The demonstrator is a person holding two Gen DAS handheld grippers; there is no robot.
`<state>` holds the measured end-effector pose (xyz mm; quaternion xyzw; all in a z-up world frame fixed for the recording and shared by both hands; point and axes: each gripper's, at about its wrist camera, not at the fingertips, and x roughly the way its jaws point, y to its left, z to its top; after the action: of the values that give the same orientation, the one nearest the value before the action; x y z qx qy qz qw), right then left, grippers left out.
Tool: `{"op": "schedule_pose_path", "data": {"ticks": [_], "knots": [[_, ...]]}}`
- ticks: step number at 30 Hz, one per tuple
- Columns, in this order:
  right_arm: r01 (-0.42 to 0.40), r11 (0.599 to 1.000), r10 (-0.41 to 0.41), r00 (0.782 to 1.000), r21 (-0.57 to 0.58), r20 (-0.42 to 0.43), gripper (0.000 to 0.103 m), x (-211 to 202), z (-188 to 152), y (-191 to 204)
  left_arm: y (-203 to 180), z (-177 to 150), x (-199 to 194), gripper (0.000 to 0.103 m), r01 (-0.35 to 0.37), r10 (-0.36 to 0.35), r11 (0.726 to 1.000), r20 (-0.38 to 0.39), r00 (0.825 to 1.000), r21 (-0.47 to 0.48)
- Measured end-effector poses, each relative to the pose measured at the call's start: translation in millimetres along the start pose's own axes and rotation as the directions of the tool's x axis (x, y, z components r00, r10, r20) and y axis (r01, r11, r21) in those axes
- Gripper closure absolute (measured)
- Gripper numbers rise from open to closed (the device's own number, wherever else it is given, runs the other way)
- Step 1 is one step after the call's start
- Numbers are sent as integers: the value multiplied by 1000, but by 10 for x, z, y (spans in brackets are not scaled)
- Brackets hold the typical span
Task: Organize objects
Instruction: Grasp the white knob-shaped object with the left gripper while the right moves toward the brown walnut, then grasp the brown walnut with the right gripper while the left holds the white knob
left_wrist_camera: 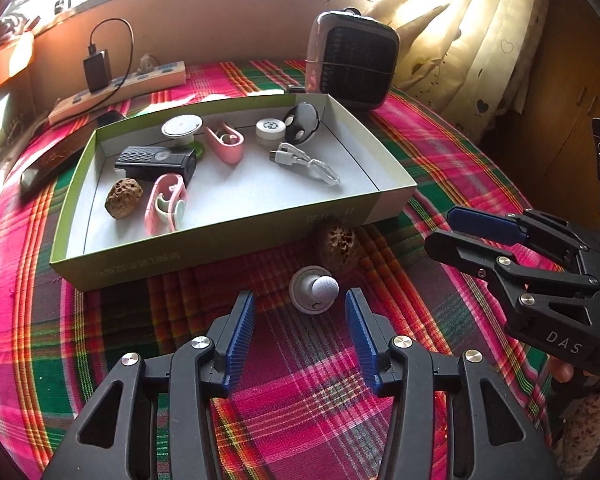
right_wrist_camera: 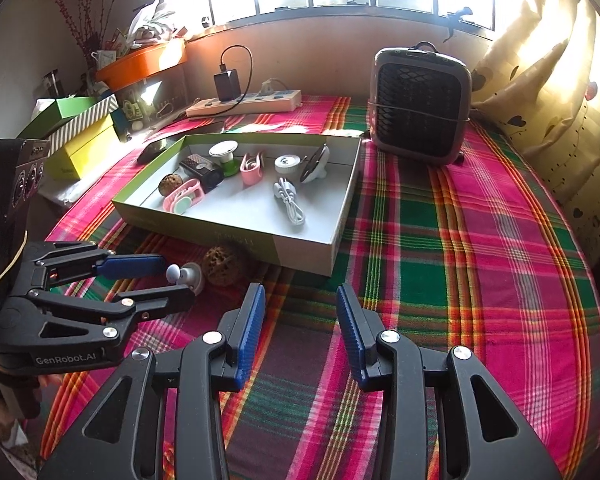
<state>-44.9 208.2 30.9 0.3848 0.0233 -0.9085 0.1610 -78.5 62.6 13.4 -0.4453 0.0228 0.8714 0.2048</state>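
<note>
Lying on the cloth, the white knob point(left_wrist_camera: 315, 290) sits just ahead of the open, empty left tool point(left_wrist_camera: 300, 300).

"das" on right gripper point(left_wrist_camera: 444, 226); "genrobot.ai" on left gripper point(right_wrist_camera: 176, 280).

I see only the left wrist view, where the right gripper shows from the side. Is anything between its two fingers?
Observer: No. The right wrist view shows the right gripper open, with only the pink and green plaid cloth between its blue pads.
Operator: What stands beyond the table's left end?
Observer: A green cardboard box with a striped side sits on a yellow cardboard box.
Operator: Is my left gripper already around the small white knob-shaped object?
Observer: From the side, the left gripper is open and its fingertips appear to flank the small white knob-shaped object without pressing it.
</note>
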Motion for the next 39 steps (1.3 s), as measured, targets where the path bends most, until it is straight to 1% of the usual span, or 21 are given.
{"op": "schedule_pose_path", "data": {"ticks": [3,10,17,20,22,24,27,34,39], "knots": [[3,1000,-3,1000,4,0,64,-4,-6,-18,-35,25,45,58,-28,28,999,0,1000,24],[7,1000,-7,1000,10,-2,64,1,-3,-42,-64,79,110,58,-55,55,997,3,998,50],[12,1000,-12,1000,10,-14,64,38,-4,-27,-59,88,120,58,-50,49,997,10,999,54],[14,1000,-14,1000,9,-20,64,56,-3,-14,-51,79,113,63,-53,52,997,15,999,56],[16,1000,-16,1000,8,-24,64,65,-5,-6,-42,75,108,71,-59,58,997,19,998,57],[17,1000,-17,1000,6,-26,64,68,-10,6,-21,72,101,75,-57,56,997,21,998,52],[18,1000,-18,999,-1,-29,64,77,-4,41,-10,69,97,79,-55,54,997,21,998,52],[16,1000,-16,999,-8,-36,64,104,8,124,49,37,60,79,-46,45,998,25,999,35],[-5,1000,5,999,-10,-42,64,150,37,218,165,-7,9,79,-47,47,999,32,998,5]]}}
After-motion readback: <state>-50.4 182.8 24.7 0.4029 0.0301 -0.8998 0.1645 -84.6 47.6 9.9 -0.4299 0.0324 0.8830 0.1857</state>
